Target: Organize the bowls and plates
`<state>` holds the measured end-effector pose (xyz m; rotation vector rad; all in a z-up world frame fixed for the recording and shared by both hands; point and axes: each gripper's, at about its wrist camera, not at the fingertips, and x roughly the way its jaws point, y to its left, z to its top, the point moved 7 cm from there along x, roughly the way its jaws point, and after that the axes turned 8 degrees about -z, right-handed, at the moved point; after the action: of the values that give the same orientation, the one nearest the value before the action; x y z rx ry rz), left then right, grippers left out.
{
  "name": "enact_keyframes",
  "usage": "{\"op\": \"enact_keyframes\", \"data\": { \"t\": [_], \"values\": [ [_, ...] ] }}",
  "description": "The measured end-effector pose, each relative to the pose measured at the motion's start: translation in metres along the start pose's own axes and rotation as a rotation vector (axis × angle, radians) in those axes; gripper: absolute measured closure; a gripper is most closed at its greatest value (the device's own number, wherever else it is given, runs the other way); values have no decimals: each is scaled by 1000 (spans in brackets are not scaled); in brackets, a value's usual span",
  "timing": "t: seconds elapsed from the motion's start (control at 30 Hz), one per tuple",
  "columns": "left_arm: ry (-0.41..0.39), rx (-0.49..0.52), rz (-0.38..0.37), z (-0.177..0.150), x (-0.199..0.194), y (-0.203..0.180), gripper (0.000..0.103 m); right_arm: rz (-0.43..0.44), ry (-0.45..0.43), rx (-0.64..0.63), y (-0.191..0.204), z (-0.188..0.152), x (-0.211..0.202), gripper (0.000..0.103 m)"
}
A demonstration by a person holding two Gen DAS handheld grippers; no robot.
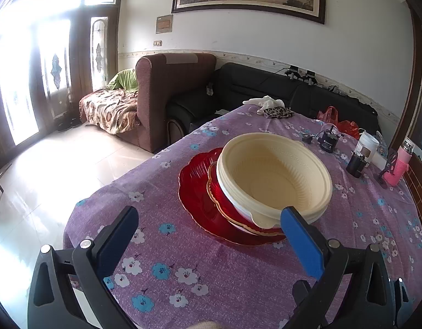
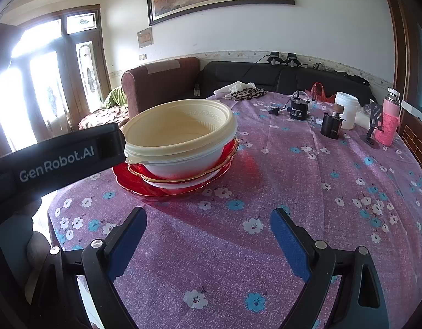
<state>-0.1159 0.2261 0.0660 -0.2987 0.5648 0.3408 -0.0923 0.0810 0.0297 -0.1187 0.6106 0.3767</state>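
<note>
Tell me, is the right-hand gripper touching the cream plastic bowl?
Apart. The right wrist view shows the right gripper open over bare purple tablecloth, with cloth visible between its fingertips and the cream plastic bowl.

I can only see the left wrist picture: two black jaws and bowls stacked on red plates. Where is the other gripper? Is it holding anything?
Observer: No. The right gripper hangs over the cloth, jaws open, with nothing between them.
Operator: What does my gripper look like from outside?
Observer: The left gripper is a black bar with the white lettering GenRobot.AI. Its tip is right beside the rim of the cream bowl; I cannot tell if it touches.
Operator: Anything behind the bowls that I miss?
Observer: Light through the red plates throws a red glow on the cloth on their far side.
</note>
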Motion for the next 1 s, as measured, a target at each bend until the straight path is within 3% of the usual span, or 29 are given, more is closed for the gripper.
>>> {"op": "enact_keyframes", "data": {
  "t": [1.0],
  "values": [
    [0, 8, 3, -1, -3, -5, 0, 16, 0, -4, 2, -5, -5, 9]
  ]
}}
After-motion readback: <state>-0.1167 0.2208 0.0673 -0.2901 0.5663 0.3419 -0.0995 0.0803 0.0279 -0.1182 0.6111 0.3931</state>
